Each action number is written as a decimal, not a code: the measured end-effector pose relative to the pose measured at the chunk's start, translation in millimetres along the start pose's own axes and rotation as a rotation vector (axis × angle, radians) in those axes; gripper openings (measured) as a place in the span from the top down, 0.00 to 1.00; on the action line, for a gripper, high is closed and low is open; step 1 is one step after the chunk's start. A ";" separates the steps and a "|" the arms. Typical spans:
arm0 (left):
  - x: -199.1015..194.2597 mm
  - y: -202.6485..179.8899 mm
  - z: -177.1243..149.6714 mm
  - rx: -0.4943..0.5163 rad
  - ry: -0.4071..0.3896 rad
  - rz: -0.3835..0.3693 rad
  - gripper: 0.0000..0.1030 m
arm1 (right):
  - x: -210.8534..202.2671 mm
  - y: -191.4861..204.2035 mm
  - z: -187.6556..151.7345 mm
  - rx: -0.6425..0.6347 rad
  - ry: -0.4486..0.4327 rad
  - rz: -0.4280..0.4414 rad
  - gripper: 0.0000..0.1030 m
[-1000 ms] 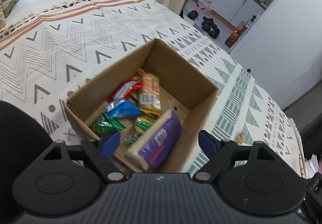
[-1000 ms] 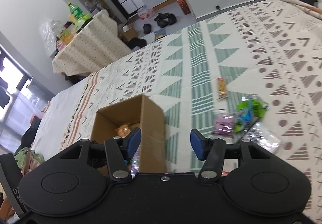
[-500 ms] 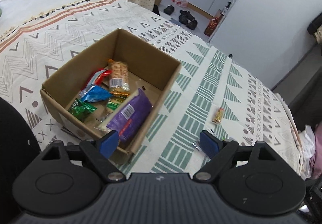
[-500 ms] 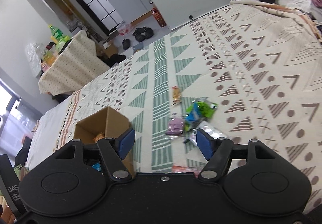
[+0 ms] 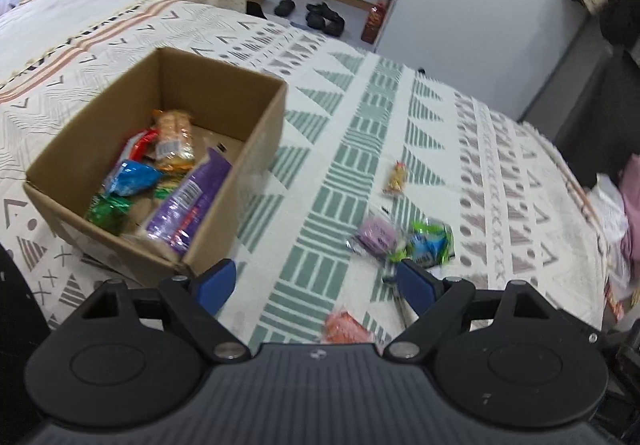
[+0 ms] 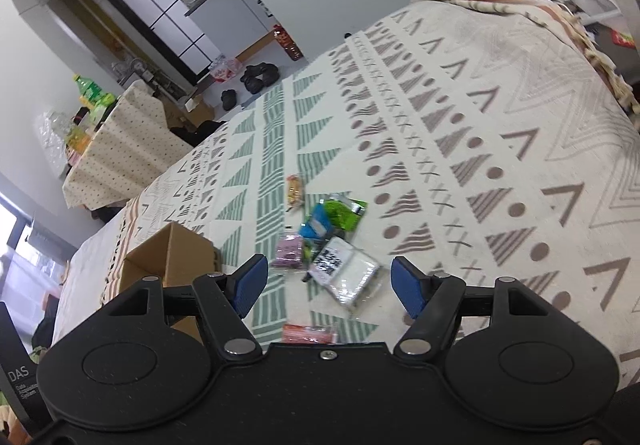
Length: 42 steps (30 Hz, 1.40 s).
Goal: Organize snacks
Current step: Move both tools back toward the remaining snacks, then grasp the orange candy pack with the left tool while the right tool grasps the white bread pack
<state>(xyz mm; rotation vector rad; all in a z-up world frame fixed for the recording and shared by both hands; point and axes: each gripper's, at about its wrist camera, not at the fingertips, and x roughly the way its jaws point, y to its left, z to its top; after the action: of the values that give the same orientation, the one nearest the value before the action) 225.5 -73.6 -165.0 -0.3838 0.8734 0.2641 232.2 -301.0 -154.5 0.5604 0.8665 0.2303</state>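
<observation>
On the left, a brown cardboard box (image 5: pixel 224 181) sits on a bed cover (image 5: pixel 348 149) with green stripes and grey triangles. The box is open at the top. Inside it lie a green packet (image 5: pixel 107 212), a blue packet (image 5: pixel 134 177), a red packet (image 5: pixel 140 139), an orange cracker pack (image 5: pixel 173 139) and a long purple pack (image 5: pixel 192 201). The purple pack leans along the right wall of the box.

The left gripper (image 5: pixel 316 281) is low in the left wrist view, near us. Its two blue pads are wide apart with nothing between them. It hangs over the cover, just right of the near corner of the box.

To the right of the box, more snacks lie loose on the cover. A small orange snack (image 5: pixel 396 177) lies alone, farther away. Nearer are a pink packet (image 5: pixel 376 233) and a green and blue packet (image 5: pixel 430 241), close beside each other. A red-orange packet (image 5: pixel 346 327) lies nearest, partly hidden by the gripper body.

In the right wrist view, the right gripper (image 6: pixel 325 287) also has its blue pads apart and holds nothing. It hangs above the loose pile. A white packet (image 6: pixel 346 271) with black print lies on the cover between the pads. The pink packet (image 6: pixel 289 251) is just left of it, and the green and blue packet (image 6: pixel 332 215) is a bit farther. The box (image 6: pixel 168 261) is at the left.
</observation>
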 end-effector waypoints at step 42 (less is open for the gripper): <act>69.6 -14.9 -34.3 0.002 0.181 -0.008 0.71 | 104.7 -23.4 1.5 -0.090 0.118 0.104 0.34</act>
<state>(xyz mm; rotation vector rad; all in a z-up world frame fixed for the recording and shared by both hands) 250.4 -97.0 -236.2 -0.4141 1.0497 0.2230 299.0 -278.0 -235.3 0.5118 0.9371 0.3988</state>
